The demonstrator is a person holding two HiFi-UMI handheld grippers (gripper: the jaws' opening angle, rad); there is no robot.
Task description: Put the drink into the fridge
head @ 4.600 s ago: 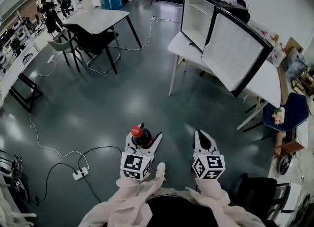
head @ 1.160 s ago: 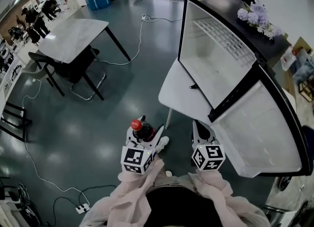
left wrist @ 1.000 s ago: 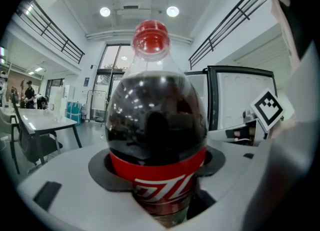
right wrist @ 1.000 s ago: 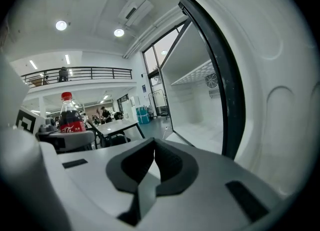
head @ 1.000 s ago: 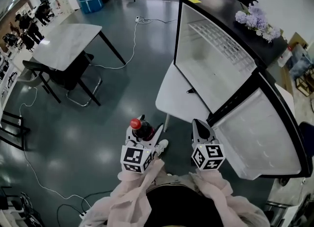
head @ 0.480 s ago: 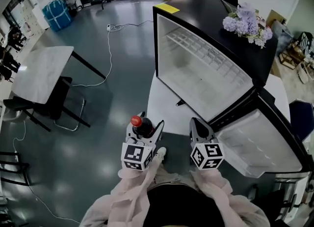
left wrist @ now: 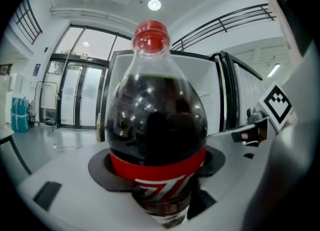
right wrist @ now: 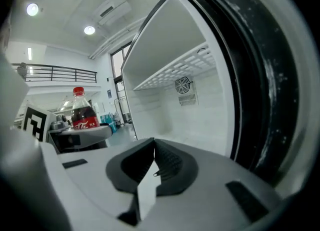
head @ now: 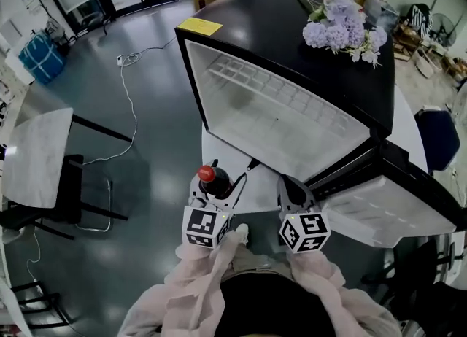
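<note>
Clamping the cola bottle (left wrist: 156,125) in my left gripper (head: 218,187) before the open fridge (head: 292,44), right gripper (head: 290,188) closed empty, I judge placement pending.

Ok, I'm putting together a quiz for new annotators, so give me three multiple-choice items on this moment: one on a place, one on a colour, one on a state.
1. Where do the purple flowers lie?
A. on the floor
B. on top of the fridge
C. inside the fridge

2. What colour is the cap of the bottle?
A. red
B. blue
C. white

3. How does the fridge door stand?
A. shut
B. open
C. taken off

Answers:
1 B: in the head view the flowers rest on the fridge's black top.
2 A: the left gripper view shows the cap plainly red.
3 B: the door hangs wide open and the white inside of the fridge is in full view.
</note>
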